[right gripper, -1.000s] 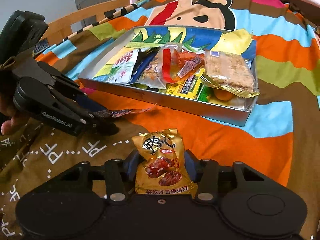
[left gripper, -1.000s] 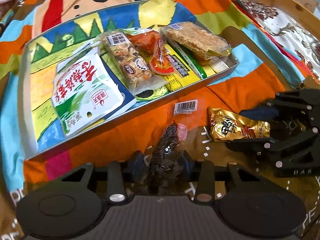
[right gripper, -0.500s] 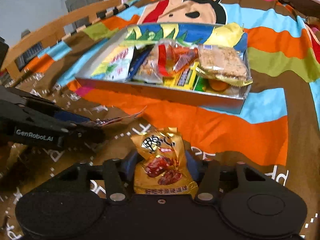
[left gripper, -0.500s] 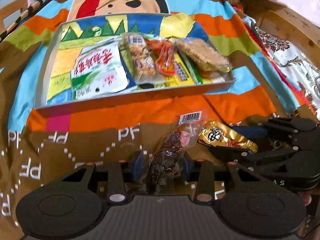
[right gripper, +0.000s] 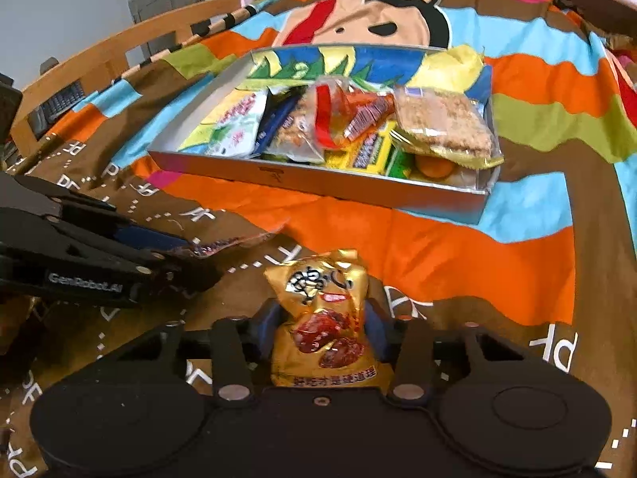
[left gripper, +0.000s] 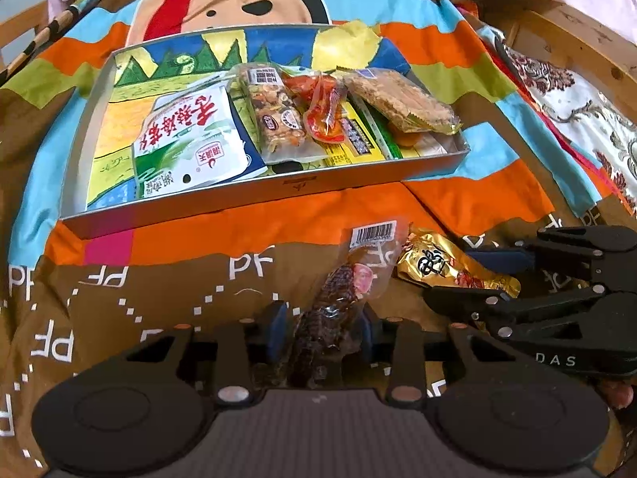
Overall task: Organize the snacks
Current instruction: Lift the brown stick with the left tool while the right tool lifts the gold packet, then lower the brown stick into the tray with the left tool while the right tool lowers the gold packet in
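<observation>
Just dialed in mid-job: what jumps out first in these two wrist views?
The silver tray packed with bright snack packs sits on the loud striped cartoon blanket, past both grippers. Nearer, the left gripper, whose jaws have just been closing, clamps a clear packet of dark snack. Beside it, the right gripper, jaws also just closing, pinches a gold packet just above the blanket.

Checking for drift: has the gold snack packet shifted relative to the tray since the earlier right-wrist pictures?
No. The gold snack packet sits between the right hand-held gripper's fingers, short of the tray.
</observation>
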The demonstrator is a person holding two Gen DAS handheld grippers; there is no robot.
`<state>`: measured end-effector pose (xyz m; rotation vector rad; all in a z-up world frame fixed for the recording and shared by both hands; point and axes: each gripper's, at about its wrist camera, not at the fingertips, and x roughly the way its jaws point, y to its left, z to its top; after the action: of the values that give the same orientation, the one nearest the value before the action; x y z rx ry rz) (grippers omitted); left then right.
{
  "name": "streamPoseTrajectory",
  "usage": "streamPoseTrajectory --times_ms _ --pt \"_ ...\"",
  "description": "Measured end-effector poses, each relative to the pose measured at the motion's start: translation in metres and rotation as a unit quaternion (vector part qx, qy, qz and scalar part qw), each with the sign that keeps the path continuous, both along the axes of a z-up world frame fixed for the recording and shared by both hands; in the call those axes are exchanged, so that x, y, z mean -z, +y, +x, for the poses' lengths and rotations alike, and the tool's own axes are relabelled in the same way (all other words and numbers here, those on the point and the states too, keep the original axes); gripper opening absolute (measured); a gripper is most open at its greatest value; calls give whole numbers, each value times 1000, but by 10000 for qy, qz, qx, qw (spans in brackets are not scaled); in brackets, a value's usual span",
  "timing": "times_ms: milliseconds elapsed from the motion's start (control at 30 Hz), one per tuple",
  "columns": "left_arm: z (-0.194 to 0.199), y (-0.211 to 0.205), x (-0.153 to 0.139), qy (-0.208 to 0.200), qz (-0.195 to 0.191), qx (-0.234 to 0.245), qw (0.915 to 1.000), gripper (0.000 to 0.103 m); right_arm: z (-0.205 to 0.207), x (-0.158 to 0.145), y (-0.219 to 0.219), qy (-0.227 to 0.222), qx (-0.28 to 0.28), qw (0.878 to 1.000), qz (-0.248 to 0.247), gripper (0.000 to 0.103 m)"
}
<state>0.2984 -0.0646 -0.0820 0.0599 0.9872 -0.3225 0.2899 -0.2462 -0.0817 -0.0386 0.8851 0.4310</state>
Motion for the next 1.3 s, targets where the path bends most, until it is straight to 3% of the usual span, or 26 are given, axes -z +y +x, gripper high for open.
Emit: streamPoseTrajectory --times_ms 133,367,667,833,1133,1300 --pt "-6 5 -4 -114 -106 -123 9998 24 -6 -2 5 -133 -73 9997 -203 44" --pt "-14 11 -6 -203 -322 -326 9987 17 -18 -7 10 -387 -184 9981 -441 44" --pt "-19 23 -8 -416 -664 -561 9953 17 -19 -10 11 -541 -196 9972 -475 44" --pt "-22 32 -18 -743 -961 -702 9901 17 -20 -15 11 -770 -137 9960 -433 44" --pt "-14 39 -60 -1624 -1148 -1091 9739 17 -23 -45 9 -1790 100 9834 -265 44" --pt "2 45 -85 -2113 -972 -1254 9645 17 -9 -68 14 -2630 184 9646 -72 45"
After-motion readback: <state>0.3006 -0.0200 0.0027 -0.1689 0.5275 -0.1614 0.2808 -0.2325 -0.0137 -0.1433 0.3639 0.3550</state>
